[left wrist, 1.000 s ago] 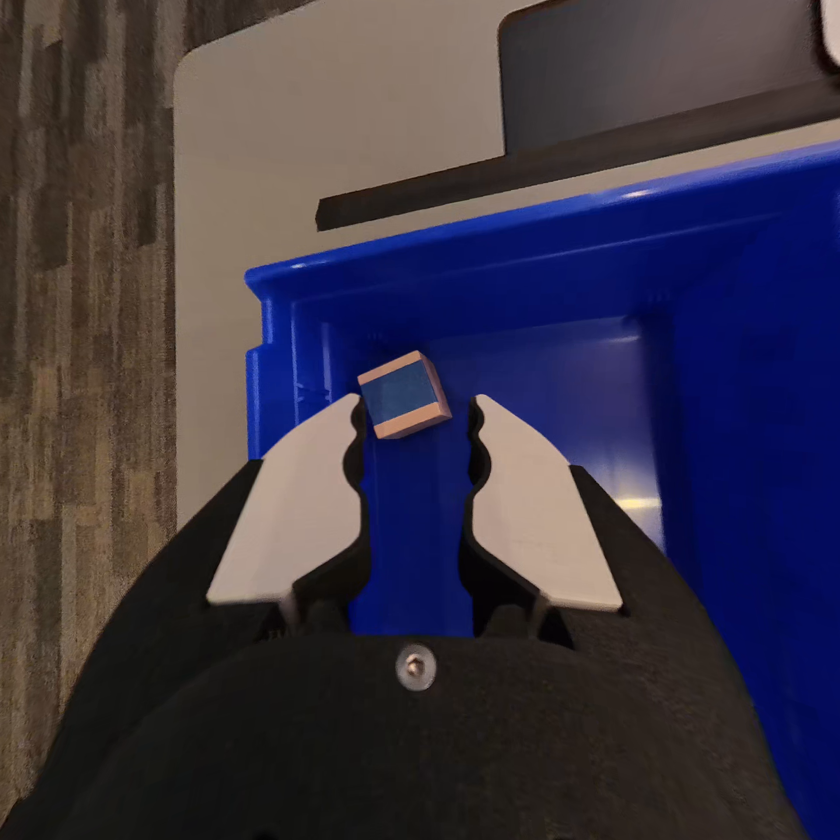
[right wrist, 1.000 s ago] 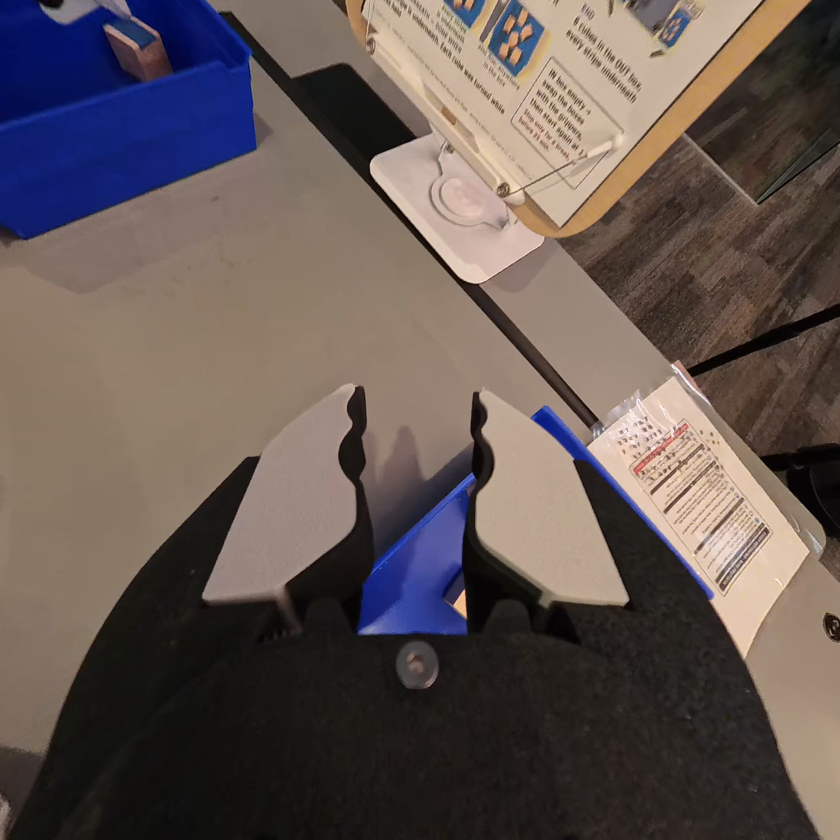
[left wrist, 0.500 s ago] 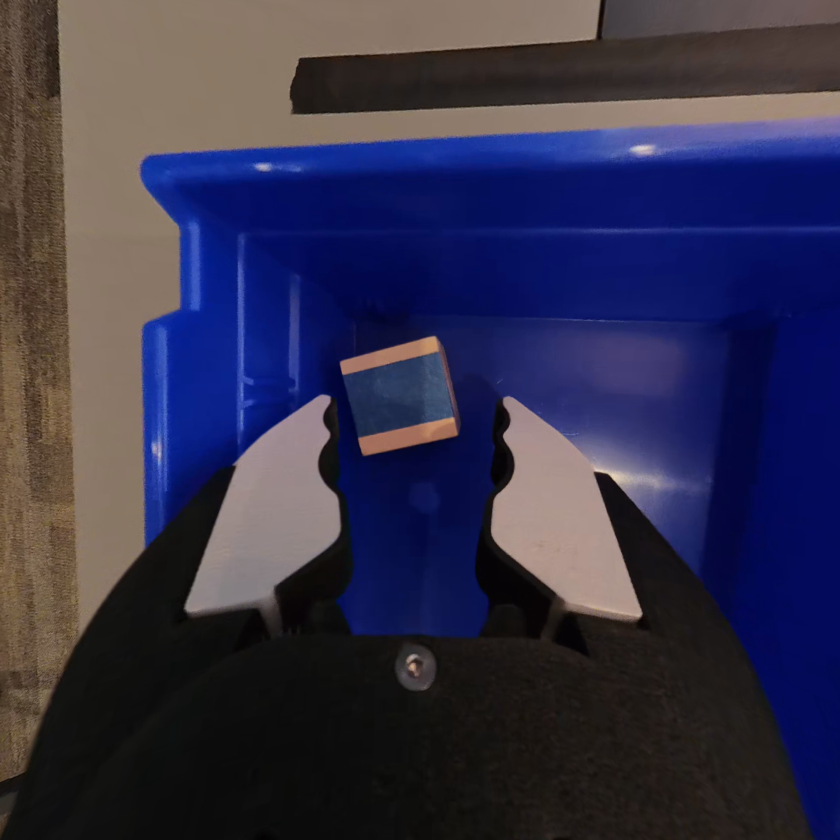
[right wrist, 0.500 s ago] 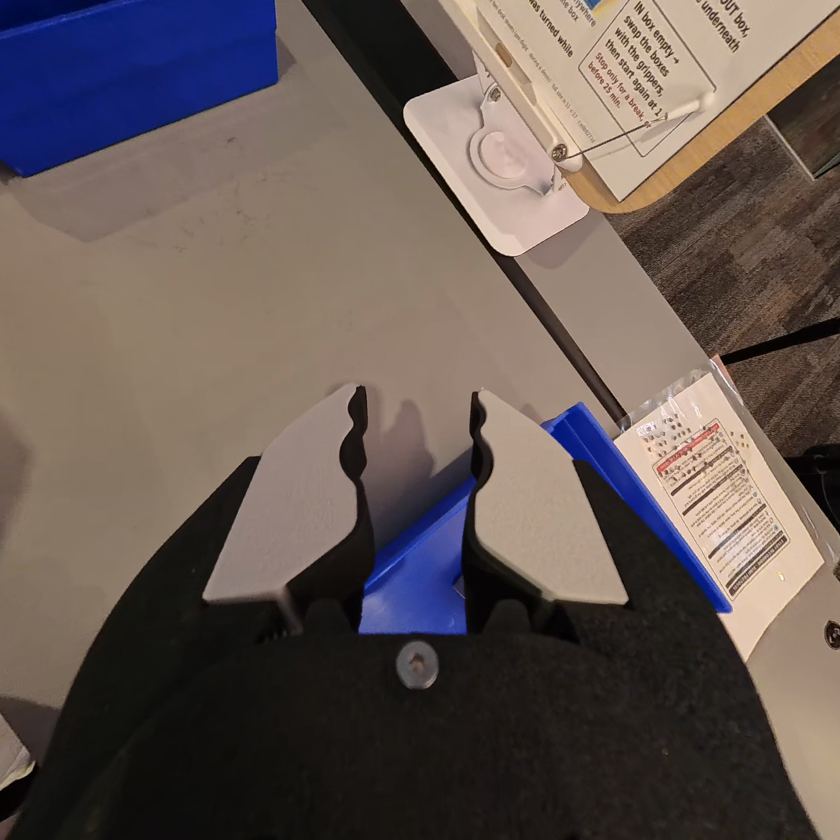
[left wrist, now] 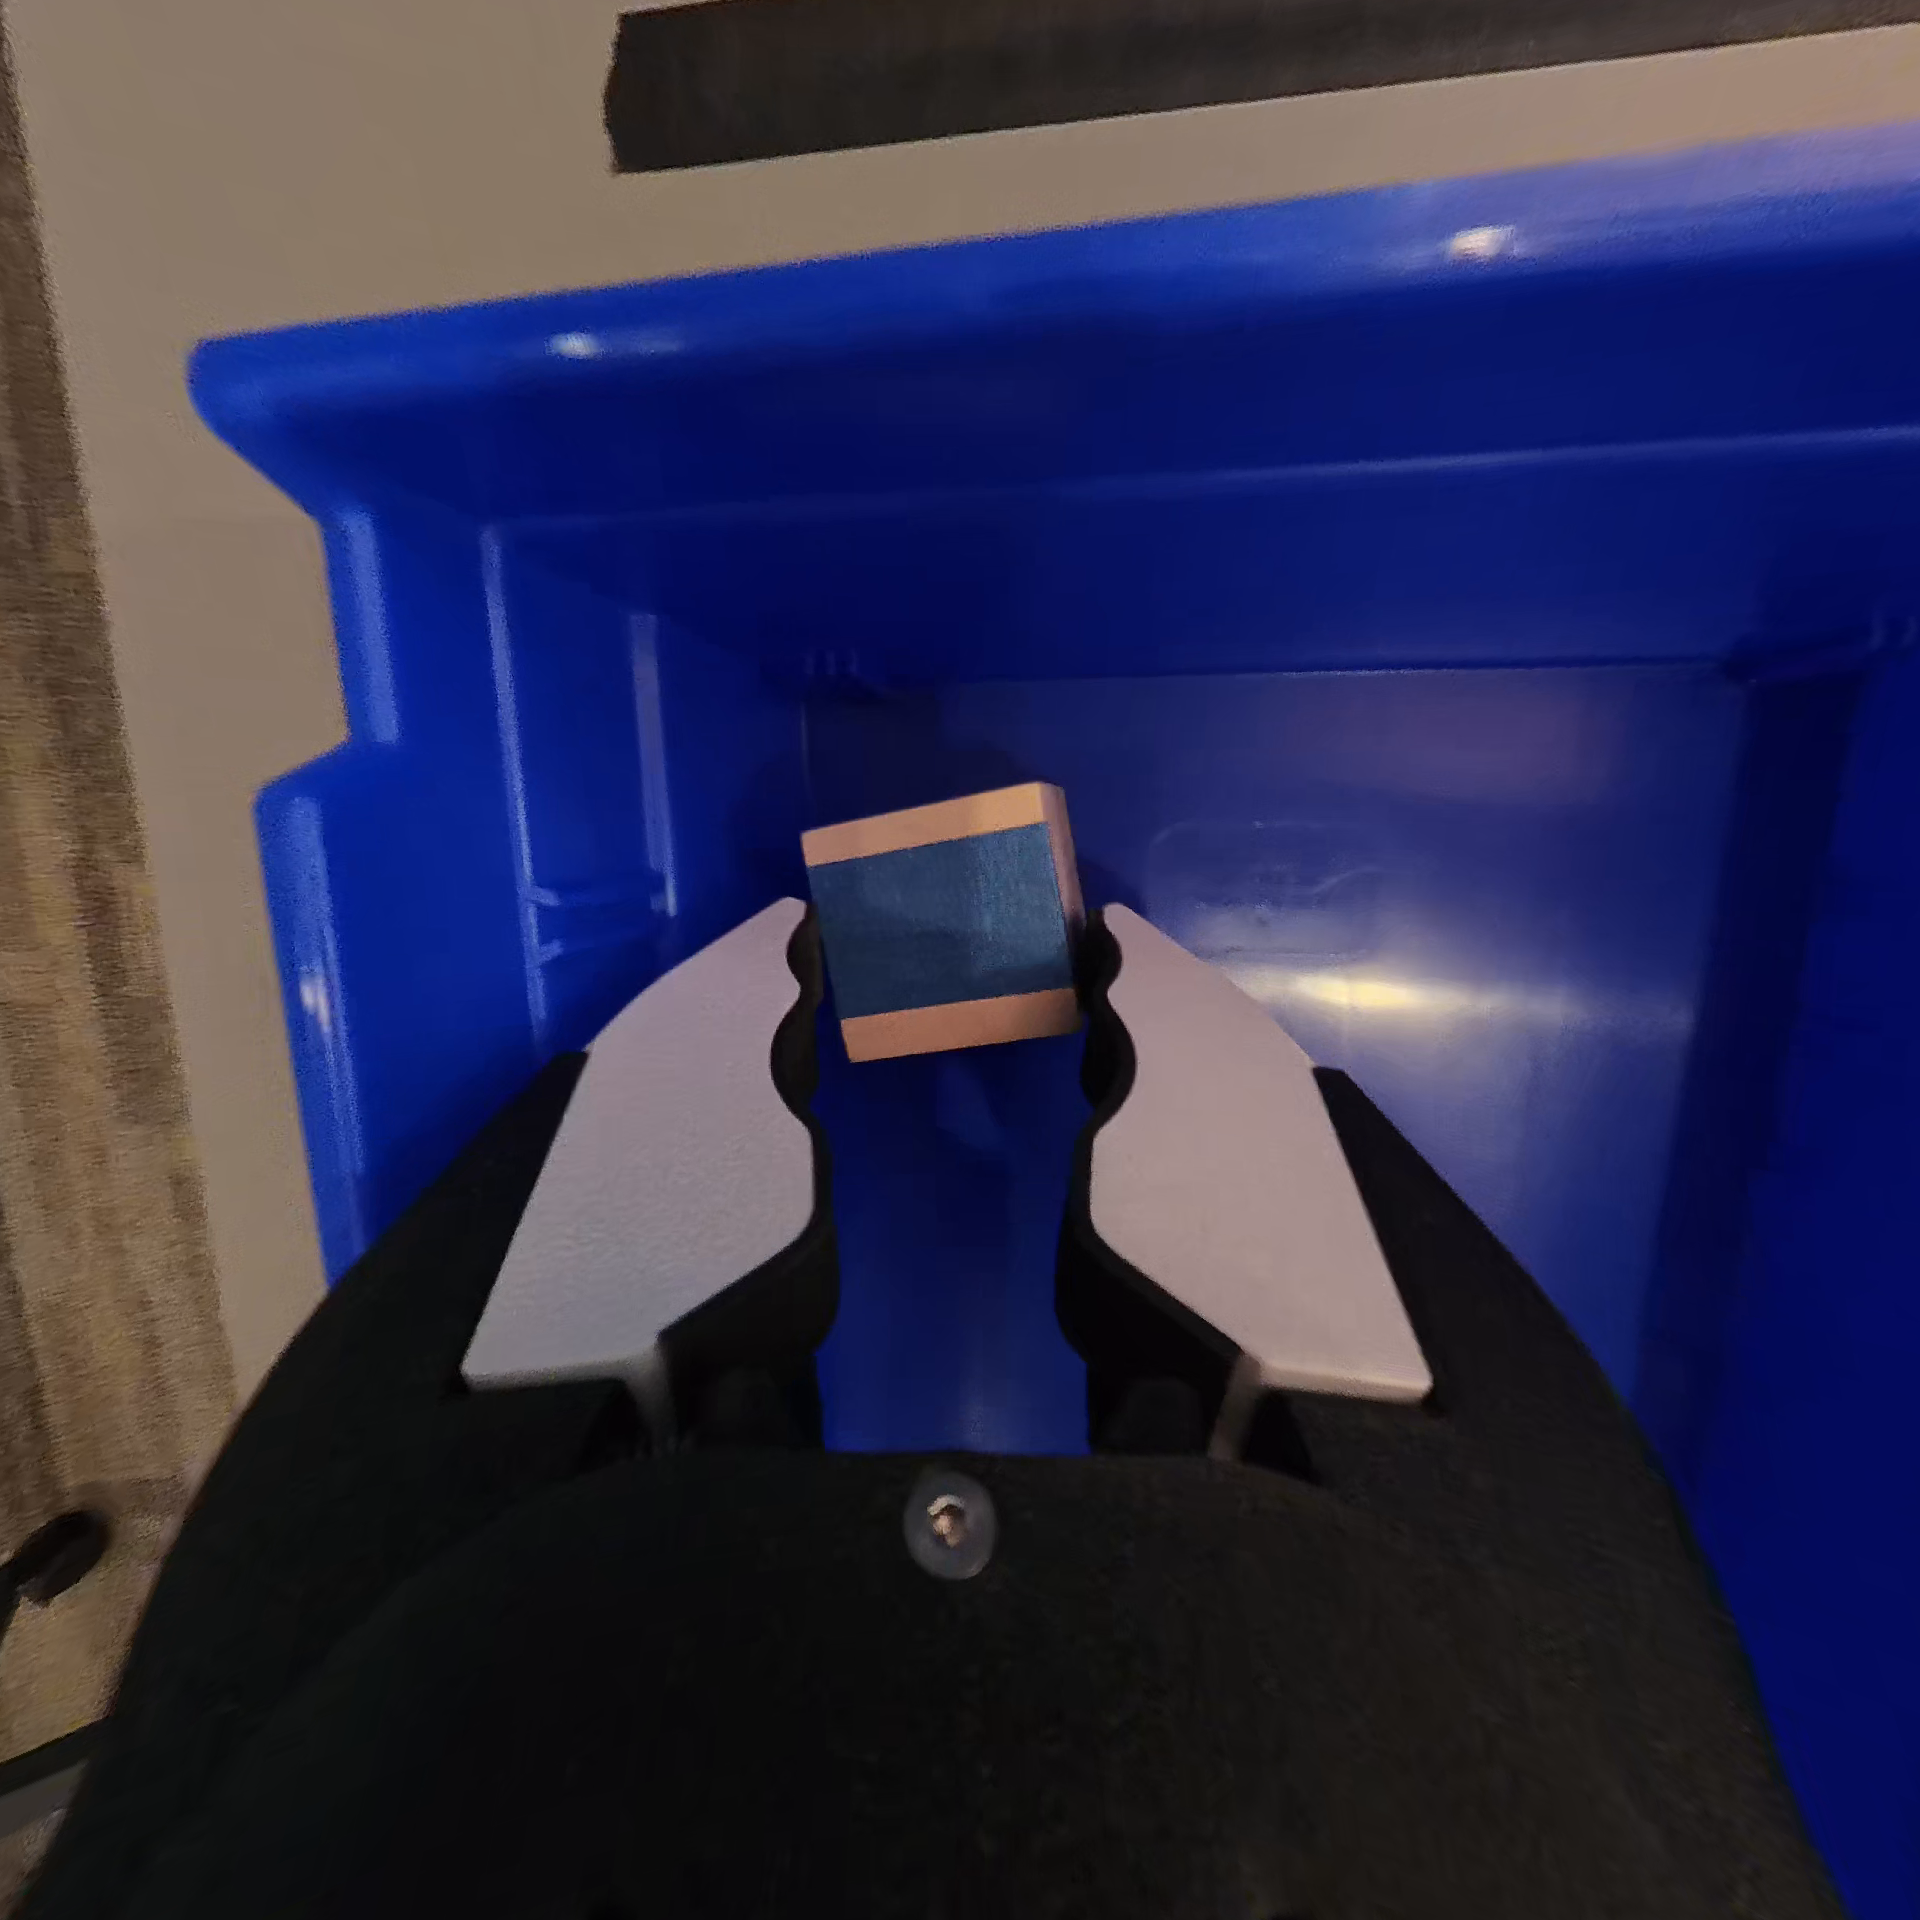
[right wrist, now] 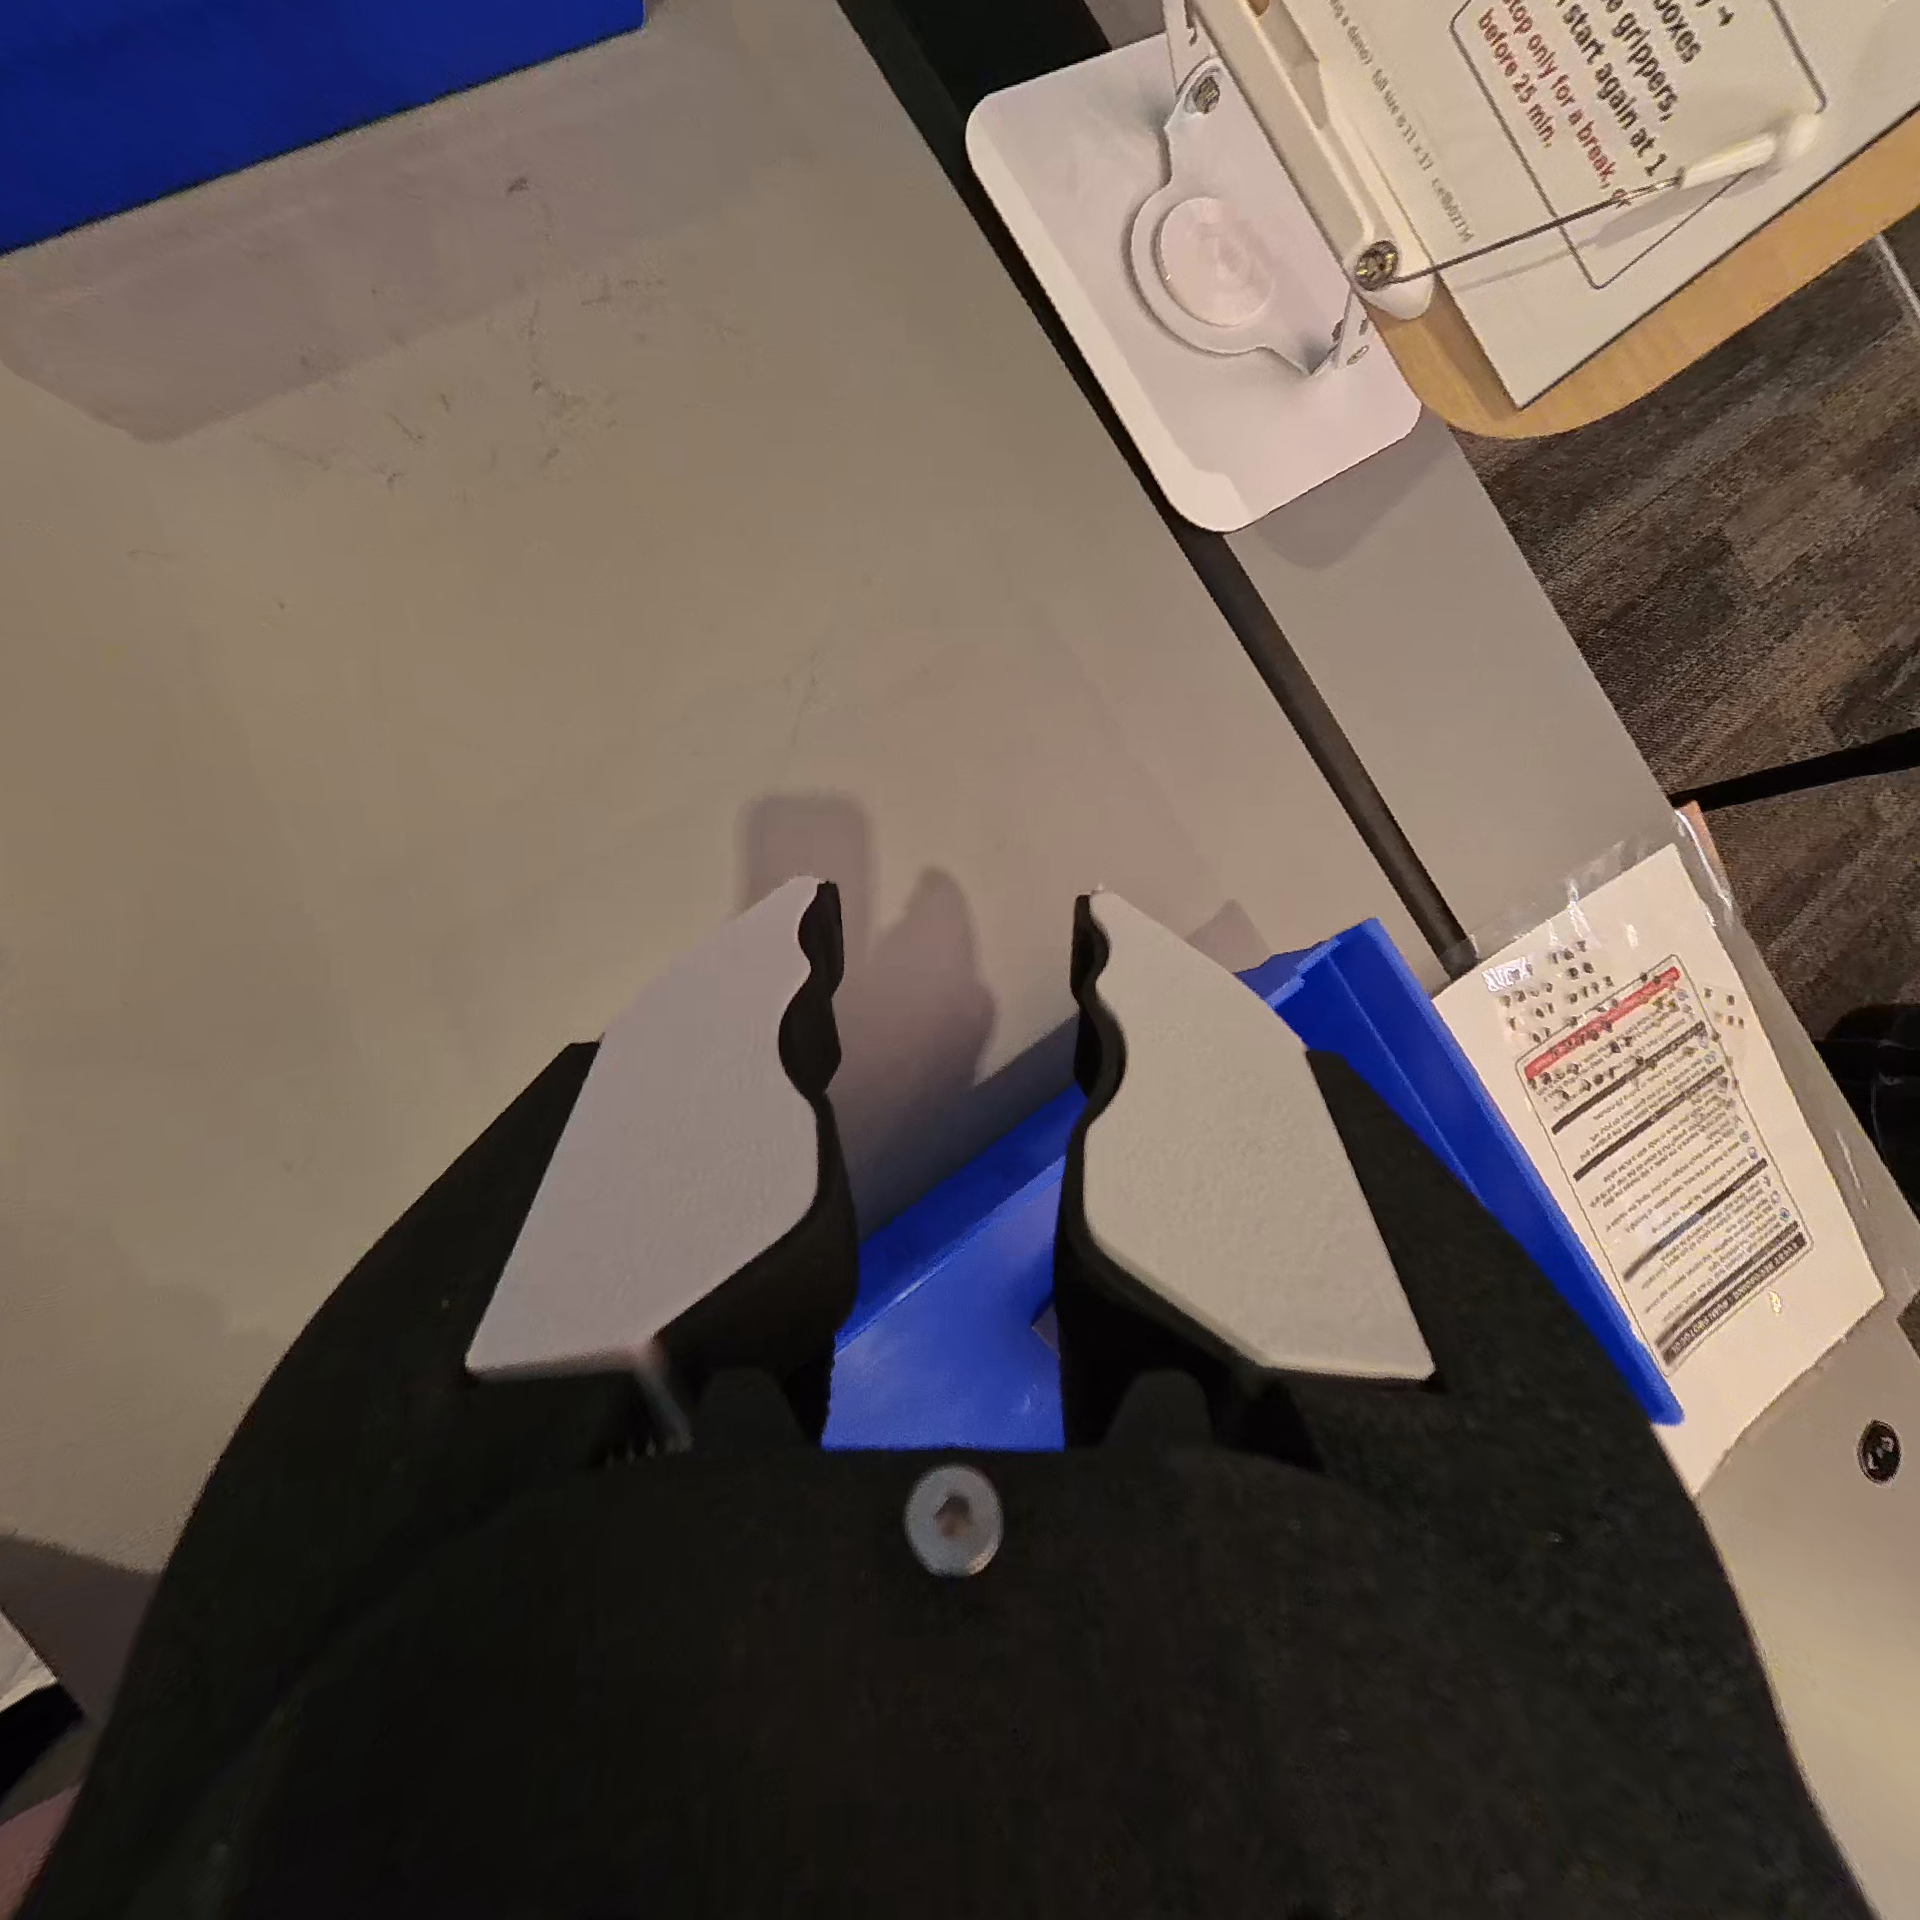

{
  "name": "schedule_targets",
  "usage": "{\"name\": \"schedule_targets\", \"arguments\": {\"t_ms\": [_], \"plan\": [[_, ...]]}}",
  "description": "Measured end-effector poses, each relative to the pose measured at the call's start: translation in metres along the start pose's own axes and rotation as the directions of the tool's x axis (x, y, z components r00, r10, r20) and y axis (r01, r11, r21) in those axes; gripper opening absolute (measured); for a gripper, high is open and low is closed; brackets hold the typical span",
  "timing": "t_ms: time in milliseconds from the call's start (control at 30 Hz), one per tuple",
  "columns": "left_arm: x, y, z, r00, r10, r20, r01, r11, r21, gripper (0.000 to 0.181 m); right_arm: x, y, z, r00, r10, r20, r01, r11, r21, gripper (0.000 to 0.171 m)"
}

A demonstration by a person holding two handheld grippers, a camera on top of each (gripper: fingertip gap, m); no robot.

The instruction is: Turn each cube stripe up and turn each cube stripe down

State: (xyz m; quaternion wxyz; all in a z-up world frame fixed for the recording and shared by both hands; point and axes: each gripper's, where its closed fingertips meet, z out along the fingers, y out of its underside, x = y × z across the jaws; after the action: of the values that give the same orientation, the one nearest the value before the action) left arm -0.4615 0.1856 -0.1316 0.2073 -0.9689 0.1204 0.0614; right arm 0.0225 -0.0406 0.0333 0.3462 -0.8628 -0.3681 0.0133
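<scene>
Here there is one cube (left wrist: 940, 925), and it sits inside one blue box (left wrist: 1039, 416) near the box's far left corner. Nothing else shows in that box. The cube is light wood with a wide blue stripe across the face that looks up at the camera. The stripe runs from side to side, with a thin wood band above it and one below. The cube is turned a little, so its edges are not square with the box walls.

The left claw (left wrist: 945, 925) has one finger on each side of the cube. The fingers are very close to the cube's sides, but I cannot tell if they pinch it or just sit beside it.

The right claw (right wrist: 951, 914) is spread apart and holds nothing. It hangs over the grey worktop (right wrist: 520, 675). Under it is the corner of a second blue box (right wrist: 1371, 1039). What is inside is mostly hidden. Beside that box lies one printed sheet (right wrist: 1662, 1143) in a clear sleeve. Farther back stands one sign board (right wrist: 1662, 156) on a white base (right wrist: 1195, 281).
</scene>
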Motion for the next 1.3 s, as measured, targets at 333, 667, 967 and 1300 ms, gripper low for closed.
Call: {"name": "schedule_targets", "arguments": {"t_ms": [333, 667, 967, 1300], "plan": [[0.088, -0.039, -0.142, 0.702, 0.091, -0.707, 0.188, 0.933, 0.307, 0.047, -0.018, -0.05, 0.021, 0.988, -0.151, -0.027, 0.153, 0.97, 0.191, 0.048], [0.265, 0.012, -0.317, -0.073, 0.44, -0.895, 0.155, 0.891, 0.426, 0.047, -0.103, -0.14, 0.034, 0.978, -0.201, -0.054, 0.185, 0.723, 0.666, 0.075], [0.304, 0.023, -0.308, -0.085, 0.41, -0.908, 0.123, 0.909, 0.399, 0.046, -0.115, -0.15, 0.024, 0.975, -0.105, -0.194, 0.218, 0.59, 0.777, 0.069], [0.313, 0.031, -0.311, -0.108, 0.415, -0.903, 0.097, 0.909, 0.406, 0.046, -0.115, -0.147, 0.028, 0.972, -0.08, -0.219, 0.226, 0.559, 0.798, 0.045]]}}
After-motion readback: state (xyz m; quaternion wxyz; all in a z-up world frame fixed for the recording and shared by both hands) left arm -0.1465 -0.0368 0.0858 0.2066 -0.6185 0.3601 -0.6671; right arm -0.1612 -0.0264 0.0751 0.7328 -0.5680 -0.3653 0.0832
